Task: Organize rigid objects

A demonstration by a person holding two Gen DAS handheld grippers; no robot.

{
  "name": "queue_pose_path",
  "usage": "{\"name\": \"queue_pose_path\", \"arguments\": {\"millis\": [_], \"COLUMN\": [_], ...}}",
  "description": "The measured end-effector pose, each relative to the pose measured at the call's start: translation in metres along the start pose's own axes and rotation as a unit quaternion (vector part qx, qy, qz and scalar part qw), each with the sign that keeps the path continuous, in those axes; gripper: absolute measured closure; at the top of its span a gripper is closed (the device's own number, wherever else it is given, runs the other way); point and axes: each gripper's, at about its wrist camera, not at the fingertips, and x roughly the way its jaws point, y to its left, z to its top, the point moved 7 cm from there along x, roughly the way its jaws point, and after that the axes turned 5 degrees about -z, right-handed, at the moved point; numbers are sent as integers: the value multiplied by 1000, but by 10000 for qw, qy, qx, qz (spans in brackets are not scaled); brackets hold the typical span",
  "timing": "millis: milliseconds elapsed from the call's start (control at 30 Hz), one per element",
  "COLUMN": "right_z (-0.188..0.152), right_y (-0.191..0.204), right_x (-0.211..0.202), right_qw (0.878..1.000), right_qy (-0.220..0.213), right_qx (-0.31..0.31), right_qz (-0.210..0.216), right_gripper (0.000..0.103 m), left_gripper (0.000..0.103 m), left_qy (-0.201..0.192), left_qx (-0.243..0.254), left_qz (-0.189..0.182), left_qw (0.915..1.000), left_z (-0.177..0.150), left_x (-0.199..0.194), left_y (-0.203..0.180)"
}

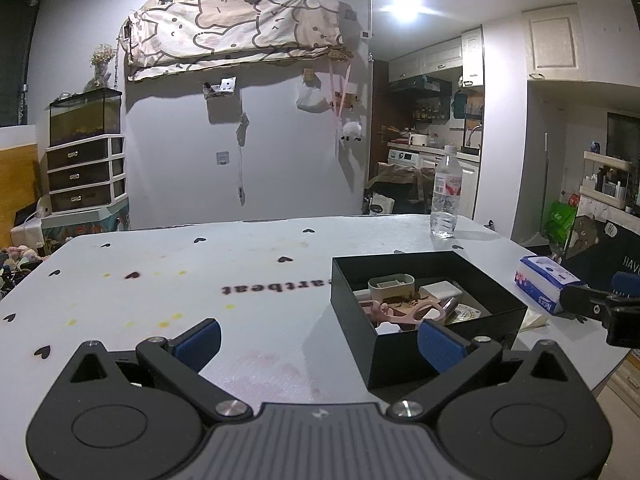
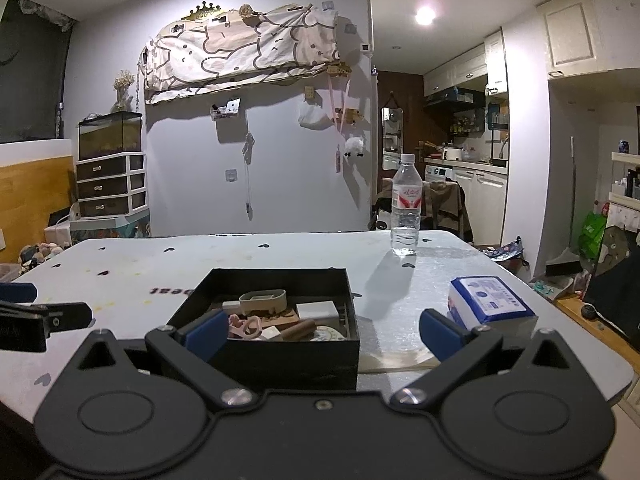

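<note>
A black open box (image 1: 448,344) (image 2: 276,354) stands on the white table (image 1: 200,280) (image 2: 400,292). Inside lie several small items: a beige tray (image 1: 391,286) (image 2: 262,299), pink scissors (image 1: 404,312) (image 2: 245,327), a white block (image 1: 442,290) (image 2: 317,310) and a round patterned piece (image 2: 329,335). My left gripper (image 1: 318,344) is open, hovering left of the box with its right finger at the box's near wall. My right gripper (image 2: 320,338) is open too, straddling the box's near right corner. Each gripper shows at the edge of the other's view.
A clear water bottle (image 1: 445,196) (image 2: 406,206) stands at the table's far right. A blue and white tissue pack (image 1: 546,284) (image 2: 490,300) lies right of the box, with a thin clear bag (image 2: 396,360) flat by the box's near corner. The table's right edge is close.
</note>
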Motion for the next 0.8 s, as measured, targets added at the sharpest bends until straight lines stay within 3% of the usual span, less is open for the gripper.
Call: {"name": "queue_pose_path", "arguments": {"millis": [800], "right_z": [1], "right_y": [2], "right_x": [-1], "right_qw": [10000], "right_qy": [3], "right_qx": [-28], "right_qz": [22], "right_gripper": [0], "left_gripper": [0], "left_qy": [2], "left_qx": [-36], "left_qz": [29], "left_qw": [10000], "left_z": [0], "left_x": [-4], "left_y": [3]}}
